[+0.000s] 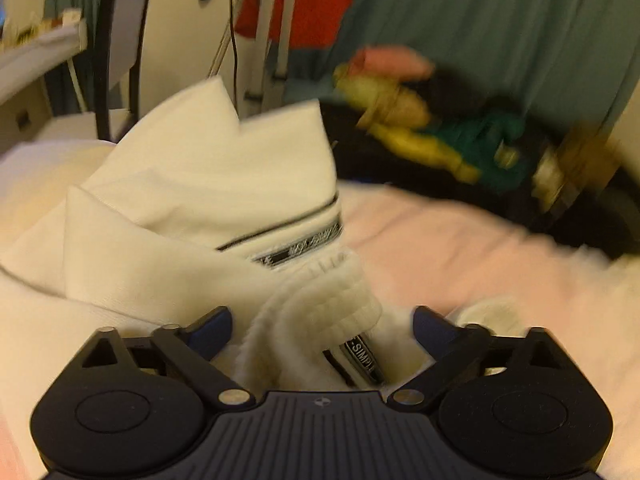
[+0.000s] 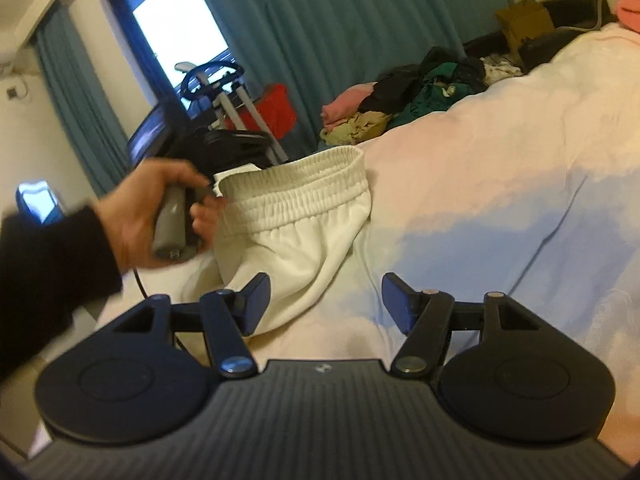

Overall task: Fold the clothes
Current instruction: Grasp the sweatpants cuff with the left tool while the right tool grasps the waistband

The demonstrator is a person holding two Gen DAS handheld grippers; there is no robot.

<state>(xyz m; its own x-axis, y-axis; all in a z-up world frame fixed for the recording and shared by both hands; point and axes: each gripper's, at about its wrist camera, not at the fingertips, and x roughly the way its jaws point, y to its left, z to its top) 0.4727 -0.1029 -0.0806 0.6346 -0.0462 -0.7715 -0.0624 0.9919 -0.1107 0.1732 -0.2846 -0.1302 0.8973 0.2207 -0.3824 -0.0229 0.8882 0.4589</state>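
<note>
Left gripper (image 1: pixel 322 330) tilts down, jaws straddling shorts (image 1: pixel 200 200).

Shorts (image 2: pixel 296 224): on the bed (image 2: pixel 500 184), at its near left edge, waistband (image 2: pixel 296 178) at the far end.
Left gripper (image 1: pixel 322 330): over the shorts, waistband between its jaws.
Right gripper (image 2: pixel 325 300): just right of the shorts' near end, over the bed.
Hand (image 2: pixel 148 212): left of the waistband.
Clothes pile (image 2: pixel 404 96): on the bed's far side, before the curtain (image 2: pixel 340 28).
</note>
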